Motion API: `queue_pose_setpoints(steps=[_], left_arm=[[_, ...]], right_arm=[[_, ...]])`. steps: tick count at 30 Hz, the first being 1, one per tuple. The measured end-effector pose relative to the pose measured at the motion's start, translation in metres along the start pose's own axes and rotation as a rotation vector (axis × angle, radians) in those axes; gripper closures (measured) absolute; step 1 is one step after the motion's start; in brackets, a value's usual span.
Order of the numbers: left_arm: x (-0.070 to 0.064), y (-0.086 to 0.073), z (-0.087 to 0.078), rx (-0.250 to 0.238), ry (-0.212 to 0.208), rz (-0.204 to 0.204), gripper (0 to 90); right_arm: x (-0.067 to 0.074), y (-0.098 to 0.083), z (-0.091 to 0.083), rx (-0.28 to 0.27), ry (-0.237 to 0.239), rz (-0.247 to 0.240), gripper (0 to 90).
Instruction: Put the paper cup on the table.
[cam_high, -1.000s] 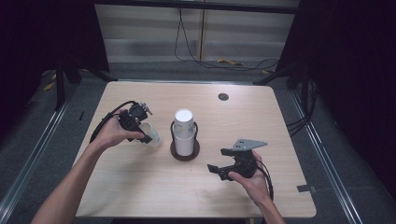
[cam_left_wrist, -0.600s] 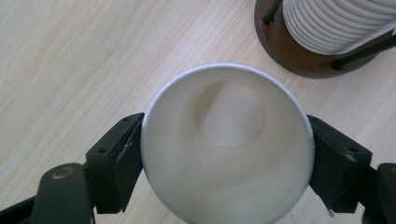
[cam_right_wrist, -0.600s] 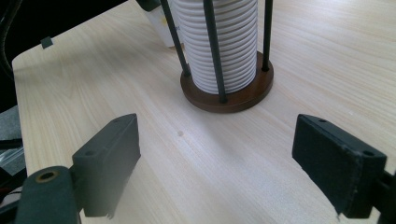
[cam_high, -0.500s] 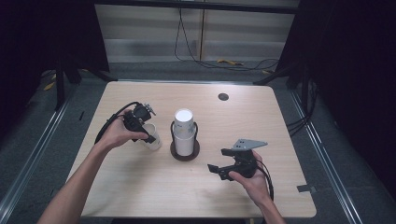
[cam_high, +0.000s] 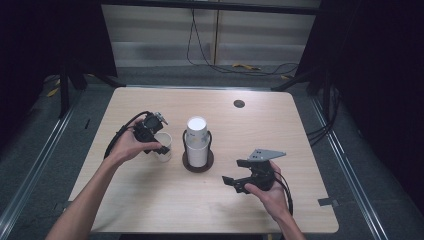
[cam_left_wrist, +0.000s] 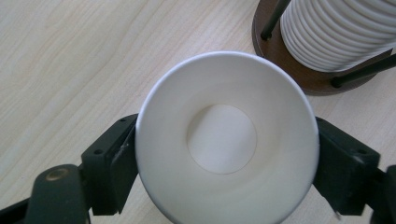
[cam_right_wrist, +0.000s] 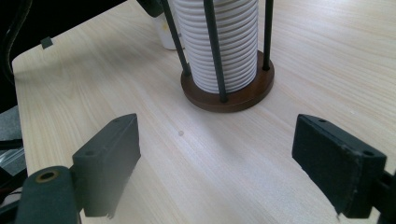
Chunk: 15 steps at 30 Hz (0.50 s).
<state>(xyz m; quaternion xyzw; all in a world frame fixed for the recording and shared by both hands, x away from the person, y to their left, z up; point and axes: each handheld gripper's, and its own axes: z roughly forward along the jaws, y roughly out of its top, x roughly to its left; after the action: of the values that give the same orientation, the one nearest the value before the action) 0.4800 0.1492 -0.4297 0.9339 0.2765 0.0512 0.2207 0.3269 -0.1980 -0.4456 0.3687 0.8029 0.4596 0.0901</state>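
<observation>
The counter (cam_high: 150, 200) carries a cup dispenser (cam_high: 197, 150) stacked with white cups. Just left of the dispenser, the left claw (cam_high: 159, 148) is clenched around a single paper cup (cam_left_wrist: 226, 140). Right of the dispenser, nearer the person, the right claw (cam_high: 235, 175) sits released, jaws spread wide.

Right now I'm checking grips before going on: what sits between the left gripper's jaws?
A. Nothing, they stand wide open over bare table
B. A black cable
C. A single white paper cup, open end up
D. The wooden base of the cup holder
C: in the left gripper view the two jaws press against opposite sides of the white paper cup, whose open mouth and empty bottom face the camera.
</observation>
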Motion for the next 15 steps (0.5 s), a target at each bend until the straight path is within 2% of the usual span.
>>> queue_pose_setpoints(steps=[2, 6, 9, 15], left_arm=[[0.0003, -0.0010, -0.0014, -0.006, -0.004, 0.008, 18.1], [-0.0016, -0.0031, -0.0032, -0.053, -0.007, 0.019, 17.5], [-0.0031, -0.0028, -0.0027, -0.055, -0.004, 0.032, 17.6], [-0.0074, -0.0021, -0.0048, -0.117, 0.006, 0.003, 17.2]], right_arm=[[0.0002, 0.0001, 0.0001, 0.000, 0.000, -0.001, 14.8], [0.0005, 0.0001, 0.0007, 0.002, 0.002, -0.001, 14.8], [0.0005, 0.0001, 0.0008, 0.001, 0.002, -0.001, 14.8], [0.0004, 0.0000, 0.0008, 0.004, -0.002, -0.002, 14.8]])
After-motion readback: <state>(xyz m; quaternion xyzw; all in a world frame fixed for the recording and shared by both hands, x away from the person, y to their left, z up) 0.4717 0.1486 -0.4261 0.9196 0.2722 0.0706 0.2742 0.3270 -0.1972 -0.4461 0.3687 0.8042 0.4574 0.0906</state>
